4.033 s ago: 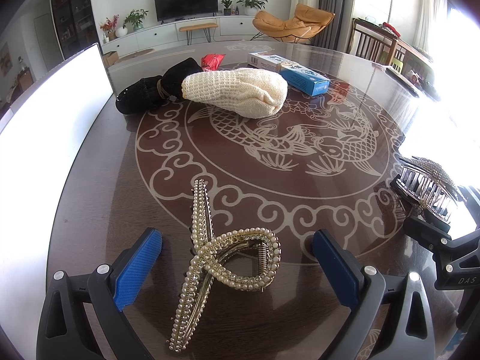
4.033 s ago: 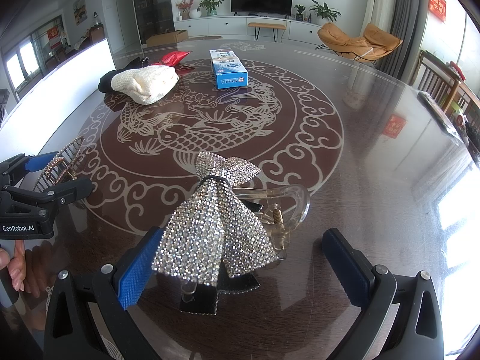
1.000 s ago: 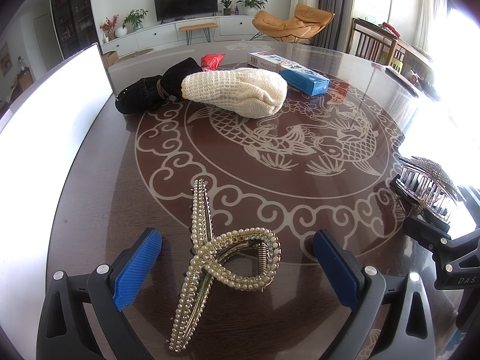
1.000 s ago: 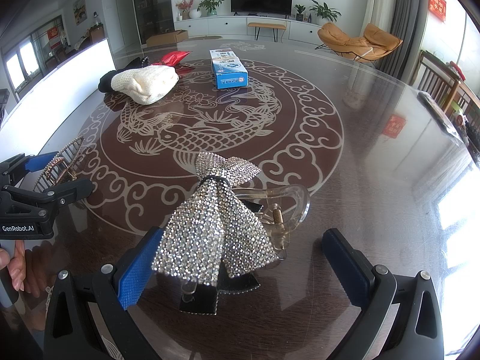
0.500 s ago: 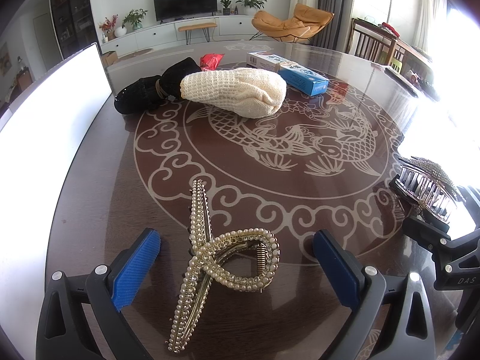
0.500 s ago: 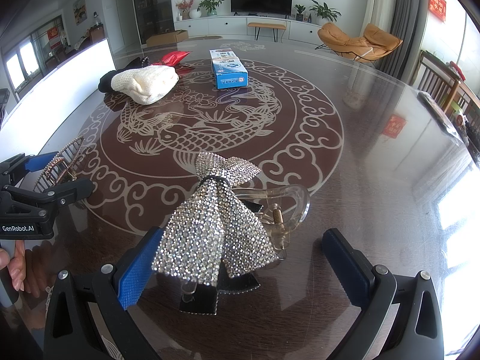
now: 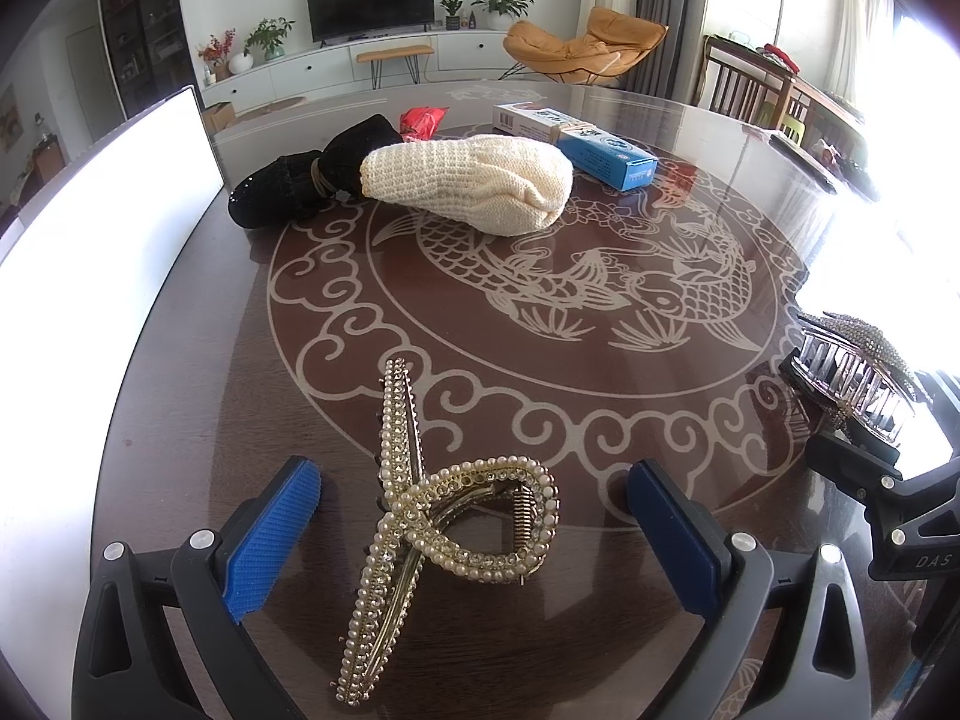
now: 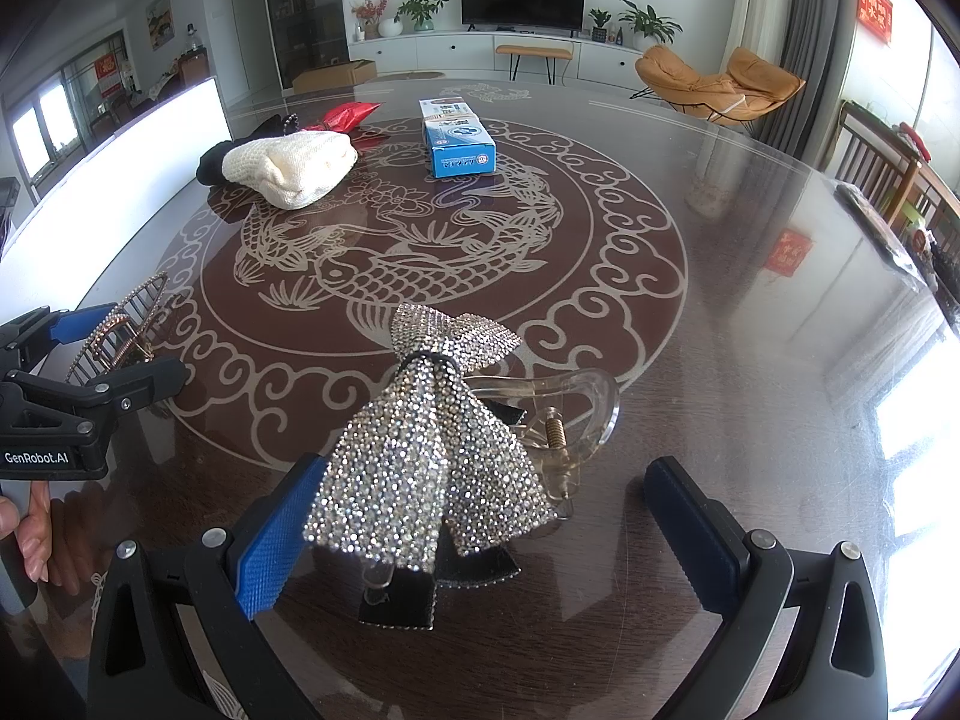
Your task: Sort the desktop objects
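Note:
A gold pearl hair claw (image 7: 444, 516) lies on the dark round table (image 7: 180, 396), between the wide-apart blue pads of my open left gripper (image 7: 477, 531). Neither pad touches it. In the right wrist view a rhinestone bow hair claw (image 8: 429, 456) with a clear clip stands between the fingers of my open right gripper (image 8: 486, 534); its left edge sits close to the left pad (image 8: 273, 540). The pearl claw (image 8: 120, 330) and left gripper (image 8: 90, 360) show at the left there. The bow claw (image 7: 852, 366) appears at the right in the left wrist view.
Far across the table lie a cream knitted hat (image 7: 474, 183), a black beaded item (image 7: 300, 183), a red packet (image 7: 423, 120) and a blue-and-white box (image 7: 576, 144). A white panel (image 7: 96, 228) borders the table's left side. A hand (image 8: 30, 534) holds the left gripper.

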